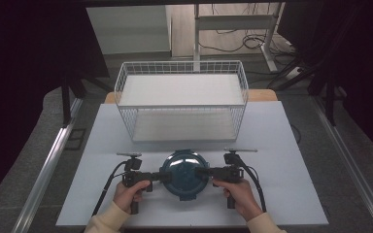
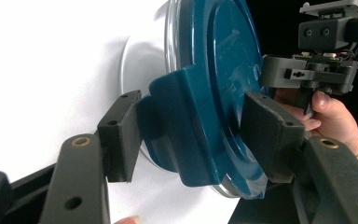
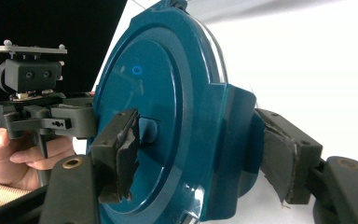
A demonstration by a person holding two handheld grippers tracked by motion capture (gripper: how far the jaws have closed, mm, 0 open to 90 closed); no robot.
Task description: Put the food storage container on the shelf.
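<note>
Two side latches of the round blue lid (image 1: 184,175) are straddled by the left gripper (image 1: 161,176), not yet clamped, and clenched by the right gripper (image 1: 202,173), presumably so the container is steadied evenly for lifting.

Left hand-held gripper (image 1: 161,177): black body with a pistol-type handle, a black cable trailing off its outer side toward the person, and a flat grey plate on a short post on top. Right hand-held gripper (image 1: 201,173): same build, black cable looping behind, grey plate with small studs at its corners. Jaw arms are black with brass-coloured pivot bushings and plain screw holes. The left unit's pads (image 2: 272,135) are smooth rectangular blocks; the right unit's pads (image 3: 121,151) are torn and frayed at the edges. Both sleeves (image 1: 108,222) are cream, with ribbed cuffs.
</note>
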